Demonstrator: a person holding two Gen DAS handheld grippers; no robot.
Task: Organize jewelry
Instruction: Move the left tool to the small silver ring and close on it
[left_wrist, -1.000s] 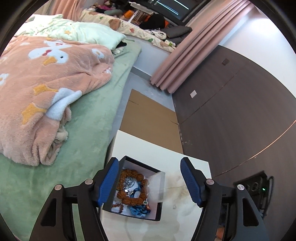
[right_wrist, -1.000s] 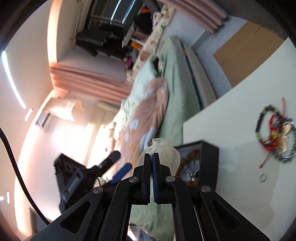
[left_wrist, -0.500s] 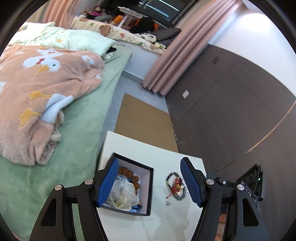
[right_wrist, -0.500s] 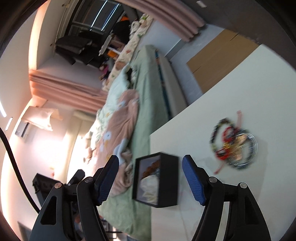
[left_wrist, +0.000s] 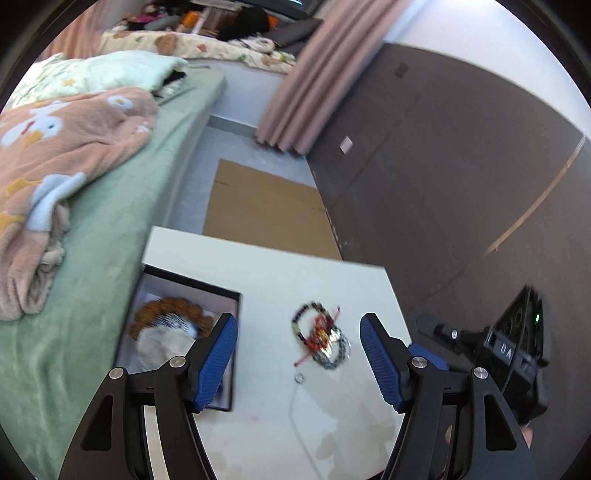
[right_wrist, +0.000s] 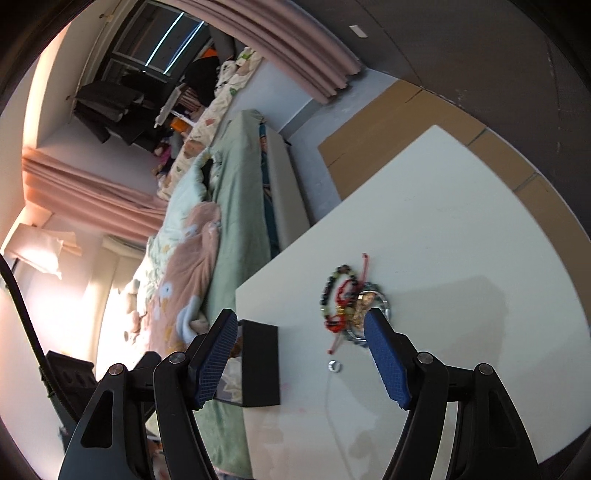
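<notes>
A black jewelry box (left_wrist: 207, 291) sits at the left edge of the white table (left_wrist: 273, 266). It holds a brown bead bracelet (left_wrist: 166, 306) and a clear plastic bag (left_wrist: 162, 343). A tangle of bead bracelets and a red cord (left_wrist: 321, 336) lies on the table to its right, with a small silver ring (left_wrist: 300, 377) just in front. My left gripper (left_wrist: 299, 365) is open and empty above the pile. My right gripper (right_wrist: 301, 354) is open and empty, with the box (right_wrist: 260, 362), the bracelets (right_wrist: 347, 302) and the ring (right_wrist: 334, 366) between its fingers.
A bed with a green sheet (left_wrist: 110, 229) and a peach blanket (left_wrist: 55, 147) runs along the table's left side. A cardboard sheet (left_wrist: 266, 210) lies on the floor beyond the table. A dark wall (left_wrist: 443, 177) stands to the right. The right gripper's body (left_wrist: 509, 354) shows at the table's right edge.
My right gripper opened and let the plastic bag go into the box, then drew back. My left gripper swung right, from over the box to over the bracelet pile.
</notes>
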